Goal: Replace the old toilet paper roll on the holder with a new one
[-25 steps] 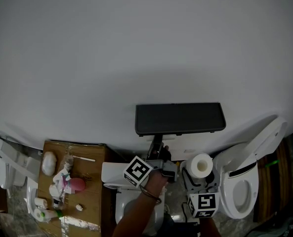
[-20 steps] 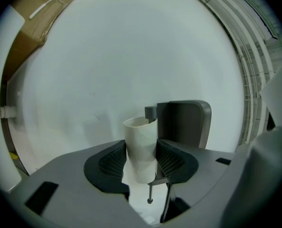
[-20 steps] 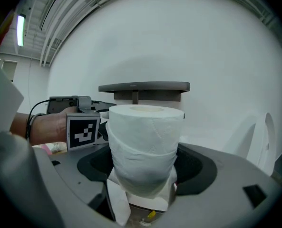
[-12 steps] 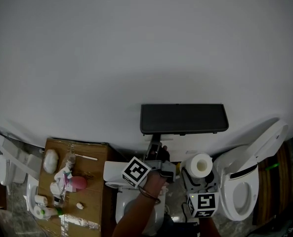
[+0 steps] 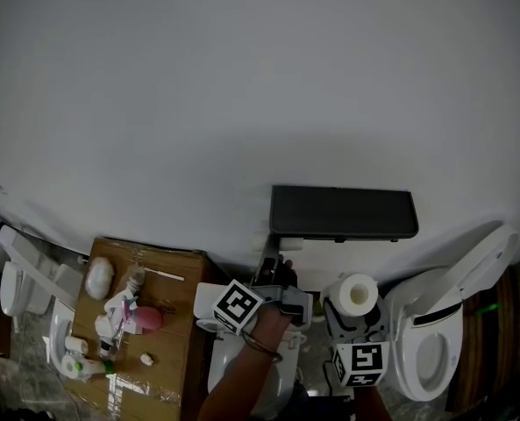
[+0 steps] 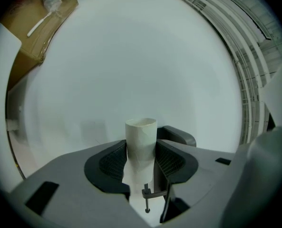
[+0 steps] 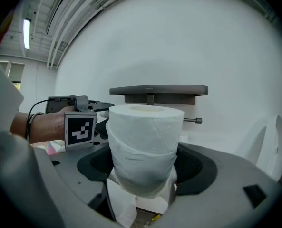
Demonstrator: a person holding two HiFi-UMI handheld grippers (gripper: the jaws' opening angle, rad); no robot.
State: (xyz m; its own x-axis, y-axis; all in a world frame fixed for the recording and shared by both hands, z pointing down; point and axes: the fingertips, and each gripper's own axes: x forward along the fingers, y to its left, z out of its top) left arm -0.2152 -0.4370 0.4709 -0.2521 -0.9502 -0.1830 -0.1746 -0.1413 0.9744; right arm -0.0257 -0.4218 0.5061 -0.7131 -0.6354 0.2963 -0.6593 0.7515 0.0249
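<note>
Cardboard old tube [image 6: 141, 132] sits pinched in the left gripper [image 6: 141, 156], clear of the holder [image 7: 158, 90] at mid-frame; right gripper [image 7: 143, 172], jaws wide, grips the new roll [image 7: 143, 137] below it, so next likely: align core with spindle [image 7: 192, 120], slide on

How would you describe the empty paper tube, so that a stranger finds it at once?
Start at the dark shelf on the white wall. Below its left end, the left gripper grips the empty tube between its jaws. Unlike the fat white roll in the right gripper, it is thin, bare and hollow.
</note>
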